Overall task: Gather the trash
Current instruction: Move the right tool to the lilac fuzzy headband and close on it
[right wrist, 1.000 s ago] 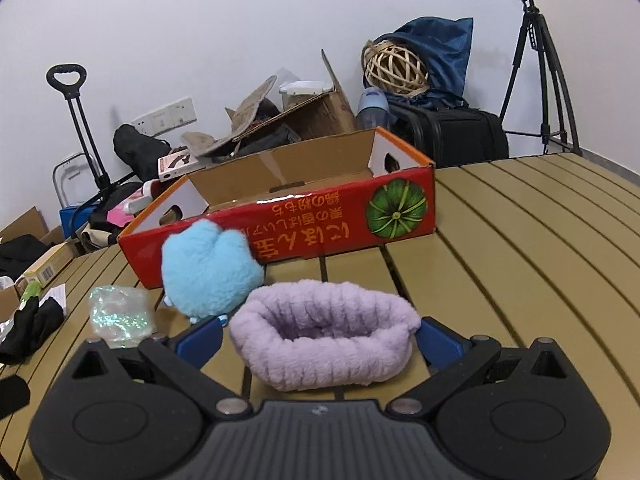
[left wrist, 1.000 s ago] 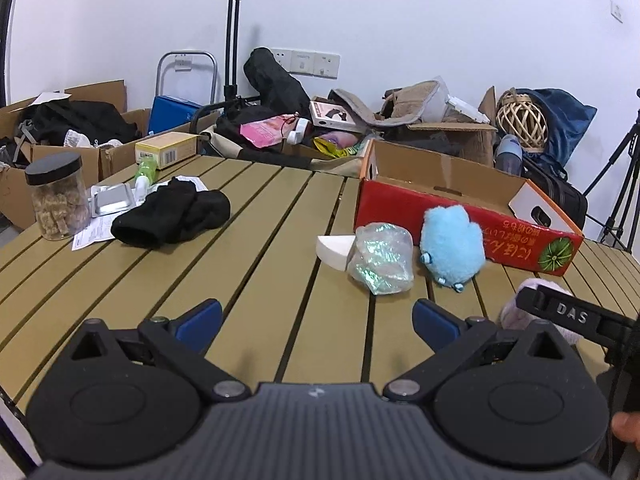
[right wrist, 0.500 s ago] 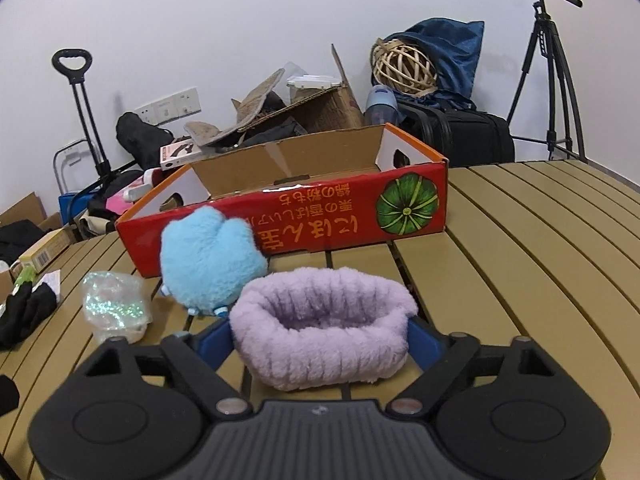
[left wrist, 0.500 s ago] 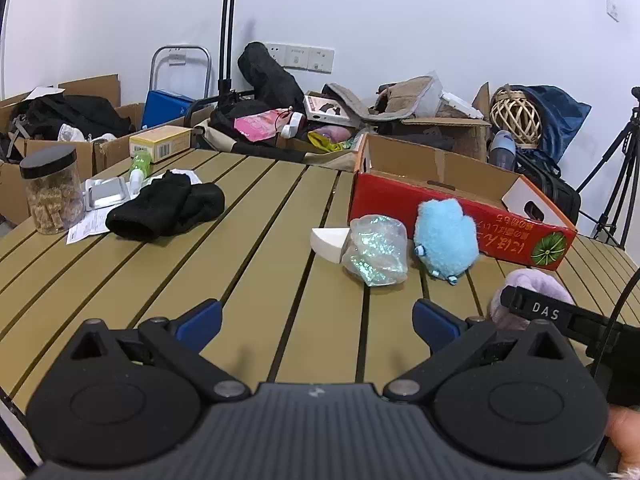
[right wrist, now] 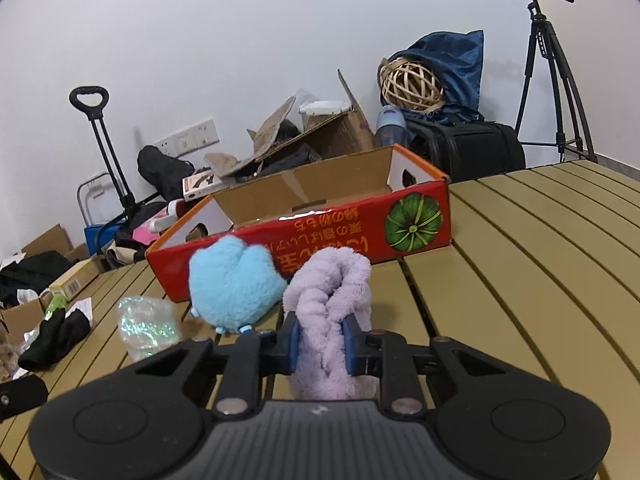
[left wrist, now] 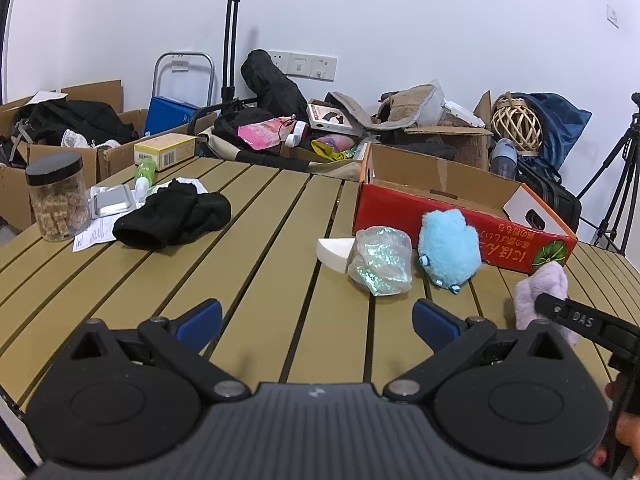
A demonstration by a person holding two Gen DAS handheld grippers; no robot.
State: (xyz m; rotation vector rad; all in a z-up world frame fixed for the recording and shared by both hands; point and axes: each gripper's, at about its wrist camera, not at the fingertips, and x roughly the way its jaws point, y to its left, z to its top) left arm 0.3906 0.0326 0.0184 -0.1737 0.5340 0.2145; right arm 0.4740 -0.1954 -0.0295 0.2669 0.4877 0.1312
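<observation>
My right gripper [right wrist: 320, 342] is shut on a fluffy purple band [right wrist: 332, 292], squeezed and bunched up between its blue pads. The purple band [left wrist: 540, 292] also shows at the right of the left wrist view, beside the right gripper's black body. A blue plush toy [right wrist: 234, 284] lies just left of it, against a red open cardboard box [right wrist: 304, 236]. A crumpled glittery plastic bag [left wrist: 380, 260] and a white wedge [left wrist: 334, 252] lie left of the toy. My left gripper [left wrist: 318, 320] hangs open over bare slats, holding nothing.
On the slatted table [left wrist: 240, 248] there are a black cloth [left wrist: 172, 216], a jar of biscuits [left wrist: 56, 196], a blister pack and papers at the far left. Boxes, bags, a trolley and a tripod [right wrist: 548, 64] crowd the floor behind. A hand shows at the lower right.
The right gripper's jaws closed from wide apart onto the purple band, folding it upward into a bunch. The left gripper stayed where it was.
</observation>
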